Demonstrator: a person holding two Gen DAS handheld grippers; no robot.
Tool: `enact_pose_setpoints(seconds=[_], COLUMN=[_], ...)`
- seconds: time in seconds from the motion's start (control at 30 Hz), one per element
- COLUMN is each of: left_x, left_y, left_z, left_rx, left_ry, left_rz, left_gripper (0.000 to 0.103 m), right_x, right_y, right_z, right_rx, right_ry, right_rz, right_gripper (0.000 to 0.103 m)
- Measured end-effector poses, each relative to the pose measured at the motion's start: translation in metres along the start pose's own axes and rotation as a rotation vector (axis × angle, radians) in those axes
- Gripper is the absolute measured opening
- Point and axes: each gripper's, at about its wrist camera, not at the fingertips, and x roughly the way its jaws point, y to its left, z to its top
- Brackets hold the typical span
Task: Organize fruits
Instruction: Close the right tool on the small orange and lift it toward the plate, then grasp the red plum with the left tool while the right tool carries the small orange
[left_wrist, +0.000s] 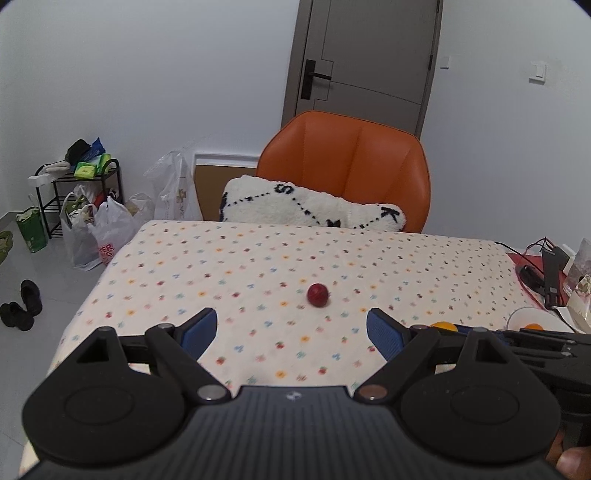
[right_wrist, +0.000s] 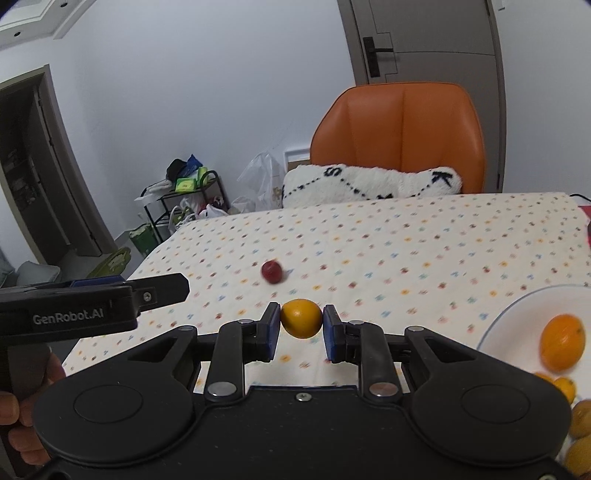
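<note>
Patterned tabletop (right_wrist: 406, 236), two grippers over its near edge.
Left gripper (left_wrist: 291, 328) spread wide, empty; red fruit (left_wrist: 317, 294) mid-table. Right gripper (right_wrist: 301, 326) pinches small orange fruit (right_wrist: 301, 318); carry level, release low over white plate (right_wrist: 517, 314), near-right corner.

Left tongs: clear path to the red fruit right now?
Probably yes. The left tongs are open and the red fruit lies alone on the tablecloth just ahead, nothing between.

Looked like somebody's home, a lived-in room: grey panelled door (left_wrist: 364, 55), orange leather chair (left_wrist: 347, 166) with a fluffy white cushion (left_wrist: 314, 205), plastic shopping bags (left_wrist: 107, 236) by a cluttered black metal rack (left_wrist: 85, 184), black slippers (left_wrist: 22, 304) on the floor.
</note>
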Motion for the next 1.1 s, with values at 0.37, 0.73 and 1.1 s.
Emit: enact_pose_setpoints(seconds=[0.37, 0.73, 1.1], left_x=[0.046, 0.100, 0.136], left_y=[-0.015, -0.030, -0.040], left_z=[0.008, 0.008, 0.001], left_rx=[0.008, 0.049, 0.098], left_ry=[0.029, 0.060, 0.067], left_rz=[0.015, 0.052, 0.088], left_gripper=[0.082, 0.067, 0.036], right_x=[0.017, 0.038, 0.040], right_y=[-0.025, -0.047, -0.053], right_z=[0.012, 0.013, 0.017], right_rx=[0.013, 0.029, 0.034], right_ry=[0.001, 0.025, 0.010], right_rz=[-0.015, -0.026, -0.012], right_gripper=[0.023, 0.023, 0.023])
